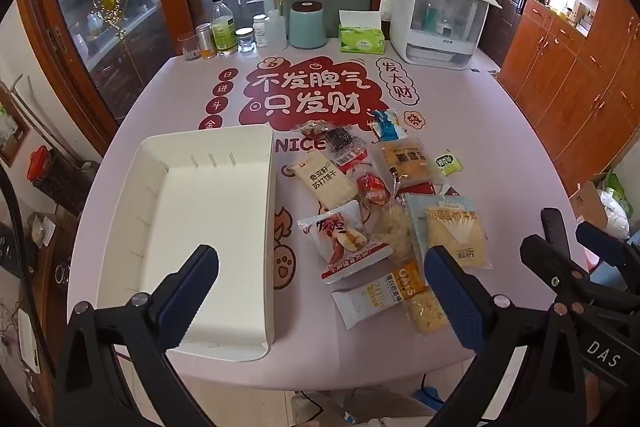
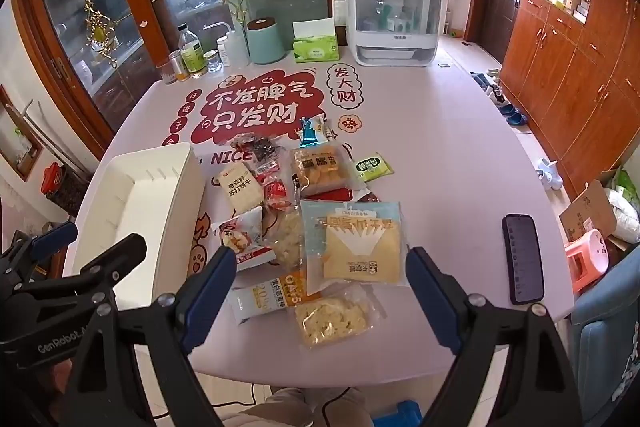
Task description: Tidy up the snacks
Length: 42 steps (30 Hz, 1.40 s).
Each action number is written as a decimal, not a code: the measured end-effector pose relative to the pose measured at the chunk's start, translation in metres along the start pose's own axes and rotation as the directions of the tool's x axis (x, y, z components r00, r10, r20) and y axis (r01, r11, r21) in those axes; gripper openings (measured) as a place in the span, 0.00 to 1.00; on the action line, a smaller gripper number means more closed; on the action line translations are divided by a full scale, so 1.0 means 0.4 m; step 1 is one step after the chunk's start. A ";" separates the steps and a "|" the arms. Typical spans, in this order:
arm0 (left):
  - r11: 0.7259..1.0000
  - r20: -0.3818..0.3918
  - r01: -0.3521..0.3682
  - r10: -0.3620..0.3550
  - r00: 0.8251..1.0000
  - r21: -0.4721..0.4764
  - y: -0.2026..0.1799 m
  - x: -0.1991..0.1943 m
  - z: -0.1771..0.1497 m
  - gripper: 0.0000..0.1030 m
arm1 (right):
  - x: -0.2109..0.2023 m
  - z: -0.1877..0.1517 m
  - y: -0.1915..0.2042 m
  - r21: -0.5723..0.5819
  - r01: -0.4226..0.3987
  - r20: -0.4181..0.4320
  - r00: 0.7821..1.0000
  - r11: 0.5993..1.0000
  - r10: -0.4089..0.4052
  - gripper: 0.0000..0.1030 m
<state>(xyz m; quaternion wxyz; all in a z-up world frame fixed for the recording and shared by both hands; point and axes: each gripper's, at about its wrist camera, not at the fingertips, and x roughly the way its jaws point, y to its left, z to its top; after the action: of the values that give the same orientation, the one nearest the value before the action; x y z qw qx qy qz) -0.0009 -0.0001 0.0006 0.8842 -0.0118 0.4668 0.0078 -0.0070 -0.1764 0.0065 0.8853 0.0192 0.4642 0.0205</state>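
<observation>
The table [image 1: 460, 131] carries a white tray [image 1: 208, 227] on the left, empty, its long axis running away from the person. Just right of it lies the snack pile [image 1: 384, 211], loose on the cloth. The right gripper [image 2: 322, 291] hangs over the pile's near end, jaws wide, nothing between them; the oat bar [image 2: 268, 297] lies just below it. The left gripper [image 1: 320, 287] straddles the tray's near corner and the pile, also spread and empty. The right looks nearer to the snacks.
</observation>
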 end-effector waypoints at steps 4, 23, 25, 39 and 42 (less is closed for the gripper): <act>1.000 0.002 -0.010 0.010 1.000 -0.001 0.013 -0.002 -0.015 0.99 | 0.002 0.000 0.000 0.000 0.005 0.010 1.000 1.000 -0.005 0.85; 1.000 -0.029 0.004 -0.004 1.000 0.005 0.024 0.006 -0.009 0.98 | -0.006 -0.009 0.029 -0.014 0.007 0.013 1.000 1.000 -0.007 0.85; 1.000 -0.031 0.004 -0.004 1.000 0.004 0.022 0.004 -0.007 0.98 | -0.005 -0.009 0.030 -0.015 0.007 0.014 1.000 1.000 -0.007 0.85; 1.000 -0.030 0.008 -0.008 1.000 -0.002 0.038 0.003 -0.015 0.98 | -0.010 -0.018 0.046 -0.022 0.003 0.016 1.000 1.000 -0.003 0.85; 1.000 -0.032 0.007 -0.007 0.999 -0.002 0.037 0.003 -0.015 0.98 | -0.012 -0.021 0.050 -0.022 0.001 0.018 1.000 1.000 -0.001 0.85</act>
<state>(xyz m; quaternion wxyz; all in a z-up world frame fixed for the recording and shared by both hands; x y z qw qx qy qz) -0.0054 0.0145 -0.0040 0.8768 -0.0145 0.4806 0.0048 -0.0169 -0.1568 0.0068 0.8895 0.0096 0.4562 0.0251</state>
